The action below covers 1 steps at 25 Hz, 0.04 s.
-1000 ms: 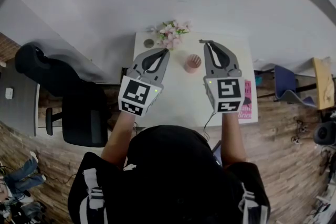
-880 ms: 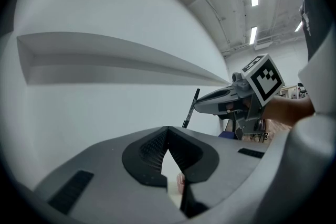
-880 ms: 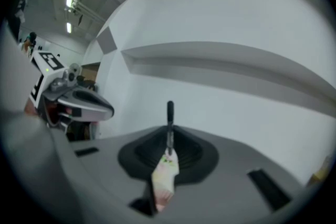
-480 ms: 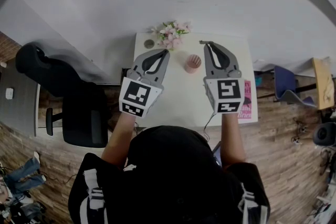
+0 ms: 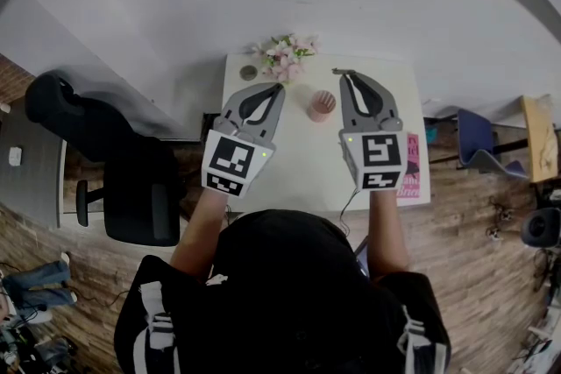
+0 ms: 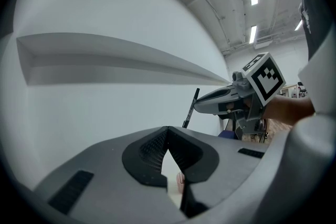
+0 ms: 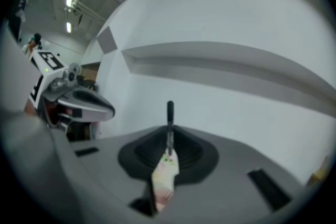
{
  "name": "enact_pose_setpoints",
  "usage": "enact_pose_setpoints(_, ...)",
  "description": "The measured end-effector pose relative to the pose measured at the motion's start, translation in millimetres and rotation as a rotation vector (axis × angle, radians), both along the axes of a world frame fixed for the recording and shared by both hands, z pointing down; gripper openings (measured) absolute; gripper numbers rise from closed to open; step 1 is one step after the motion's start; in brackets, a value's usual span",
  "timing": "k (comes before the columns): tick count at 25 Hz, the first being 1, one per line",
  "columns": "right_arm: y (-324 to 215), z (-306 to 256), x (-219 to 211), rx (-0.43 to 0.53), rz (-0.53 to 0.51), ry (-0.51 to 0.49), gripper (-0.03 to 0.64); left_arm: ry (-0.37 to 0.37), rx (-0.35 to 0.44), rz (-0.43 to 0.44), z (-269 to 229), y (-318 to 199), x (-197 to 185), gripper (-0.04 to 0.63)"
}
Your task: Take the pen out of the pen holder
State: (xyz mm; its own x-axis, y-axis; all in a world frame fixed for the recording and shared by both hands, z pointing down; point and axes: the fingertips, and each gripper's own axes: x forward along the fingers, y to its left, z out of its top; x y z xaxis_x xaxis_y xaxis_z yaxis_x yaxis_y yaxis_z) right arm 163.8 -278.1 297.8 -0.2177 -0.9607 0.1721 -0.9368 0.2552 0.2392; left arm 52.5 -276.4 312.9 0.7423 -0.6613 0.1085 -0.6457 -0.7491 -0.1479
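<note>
A pink pen holder (image 5: 322,105) stands on the white table (image 5: 298,175) between my two grippers, both held above the tabletop. My right gripper (image 5: 344,73) is shut on a thin black pen (image 7: 169,122) that sticks out past its tips; the left gripper view shows the same pen (image 6: 190,108) slanting at those tips. Below the right jaws a bit of the pink holder (image 7: 164,182) shows through the gap. My left gripper (image 5: 278,85) is shut with nothing in it, its jaw tips meeting (image 6: 168,129). Neither gripper touches the holder.
A bunch of pink flowers (image 5: 287,55) and a small dark round object (image 5: 249,72) sit at the table's far edge. A pink book (image 5: 410,166) lies at the right edge. A black office chair (image 5: 114,175) stands to the left of the table.
The left gripper has drifted slightly to the right. The right gripper, the pen and the holder stay where they were.
</note>
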Motion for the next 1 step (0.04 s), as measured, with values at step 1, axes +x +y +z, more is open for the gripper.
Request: enact_pose_setpoints(1, -0.3, 0.3, 0.3, 0.000, 0.000, 0.000, 0.058, 0.000, 0.000, 0.001, 0.2, -0.3, 0.3, 0.021)
